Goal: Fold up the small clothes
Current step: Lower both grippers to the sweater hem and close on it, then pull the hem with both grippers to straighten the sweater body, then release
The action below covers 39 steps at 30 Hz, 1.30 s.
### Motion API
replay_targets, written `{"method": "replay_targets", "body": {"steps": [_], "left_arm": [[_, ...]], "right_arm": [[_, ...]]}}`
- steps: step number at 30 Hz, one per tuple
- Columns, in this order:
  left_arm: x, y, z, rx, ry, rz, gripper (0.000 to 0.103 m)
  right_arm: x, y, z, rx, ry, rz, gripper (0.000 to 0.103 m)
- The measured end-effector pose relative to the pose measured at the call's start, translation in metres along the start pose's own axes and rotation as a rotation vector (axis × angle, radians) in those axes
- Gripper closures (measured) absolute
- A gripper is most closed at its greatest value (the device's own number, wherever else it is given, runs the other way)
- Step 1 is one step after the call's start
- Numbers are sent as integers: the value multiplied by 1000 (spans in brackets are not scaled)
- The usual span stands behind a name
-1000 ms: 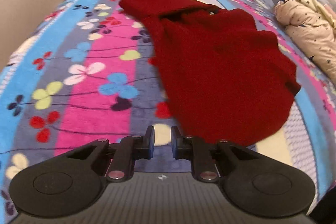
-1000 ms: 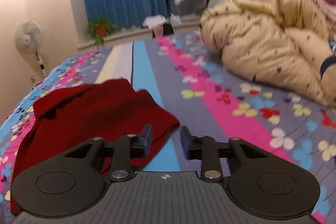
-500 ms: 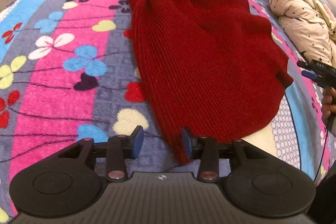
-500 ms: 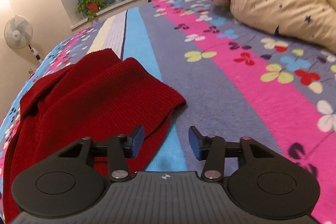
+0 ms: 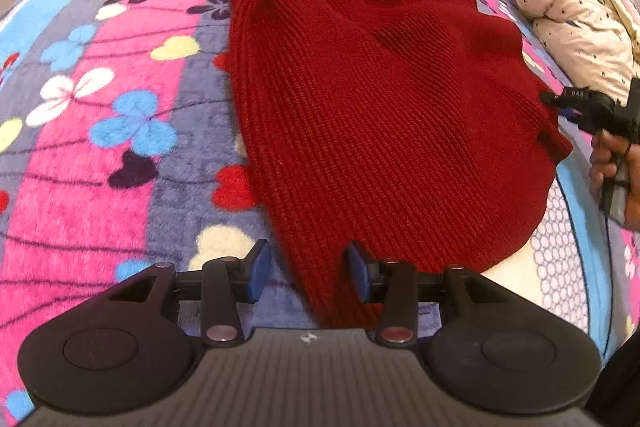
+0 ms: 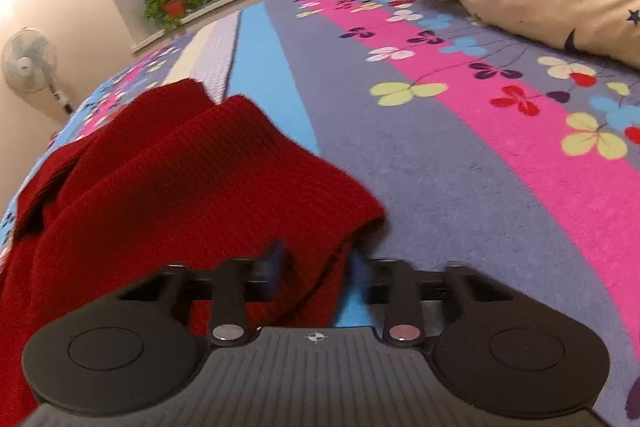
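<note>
Left wrist view: the left gripper (image 5: pixel 306 273) is holding its jaws spread, the red knit sweater (image 5: pixel 372 99) lying on the flowered bed (image 5: pixel 100 163) with its near corner between them, untouched. Across the hem, the right gripper (image 6: pixel 316 265) is blurring, its jaws having just been closing around the sweater's edge; a firm pinch I cannot tell.

A red knitted sweater (image 5: pixel 372 99) lies spread on the flowered blanket (image 5: pixel 100 131). The left gripper (image 5: pixel 306 271) straddles its near corner, jaws apart. At right, a hand (image 5: pixel 616 167) holds the right gripper (image 5: pixel 560 105) at the sweater's edge.
</note>
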<state>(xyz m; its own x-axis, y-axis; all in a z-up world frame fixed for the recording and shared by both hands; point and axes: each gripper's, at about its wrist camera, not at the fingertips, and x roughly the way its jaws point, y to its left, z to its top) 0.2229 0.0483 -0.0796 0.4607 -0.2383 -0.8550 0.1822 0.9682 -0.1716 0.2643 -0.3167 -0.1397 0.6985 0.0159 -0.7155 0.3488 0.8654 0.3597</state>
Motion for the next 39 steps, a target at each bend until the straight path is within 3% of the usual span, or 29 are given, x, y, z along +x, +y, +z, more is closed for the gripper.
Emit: {"method": "replay_targets", "body": {"steps": [1,4,6,11,16,22,25,27,29,32,33,35,37,39], "left_arm": [[0,-2,0,13,-6,-8,73],[-4,-9,-1,69,-31,-8,90],[-9,-11,-1,76,-48,-9,95],[-46,0,-4,37,-156,-37,96],[-92,30,-15,-18,-250,-46,97],[-155,70,-52,18,-341,-110,97],[-165,92,-73,25,-283,-92,97],[-154,98,-76,8,-185,-80,96],[-145,91,-73,37,-148,-59,95],[-140,79,-61,51,-169,-36,67],[-137,77,-56,34,-171,-33,55],[-127,75,-47,4,-163,-10,54],[-115,78,-39,-35,-127,22,54],[-100,84,-36,-81,-73,66,54]], "right_arm": [[0,-2,1,9,-3,11,95],[-13,1,1,-3,-37,13,96],[-32,7,2,-12,-55,20,96],[-94,11,-1,34,-85,38,97],[-171,15,-30,52,-108,72,97],[-256,19,-79,-65,-158,134,98],[-280,17,-101,-154,-101,175,97],[-275,11,-111,-201,51,210,97],[-269,11,-118,-249,109,146,94],[-268,16,-105,-280,13,50,89],[-265,16,-98,-254,-2,47,82],[-251,17,-86,-208,2,44,68],[-223,23,-77,-224,82,50,55],[-193,29,-77,-277,176,42,53]]}}
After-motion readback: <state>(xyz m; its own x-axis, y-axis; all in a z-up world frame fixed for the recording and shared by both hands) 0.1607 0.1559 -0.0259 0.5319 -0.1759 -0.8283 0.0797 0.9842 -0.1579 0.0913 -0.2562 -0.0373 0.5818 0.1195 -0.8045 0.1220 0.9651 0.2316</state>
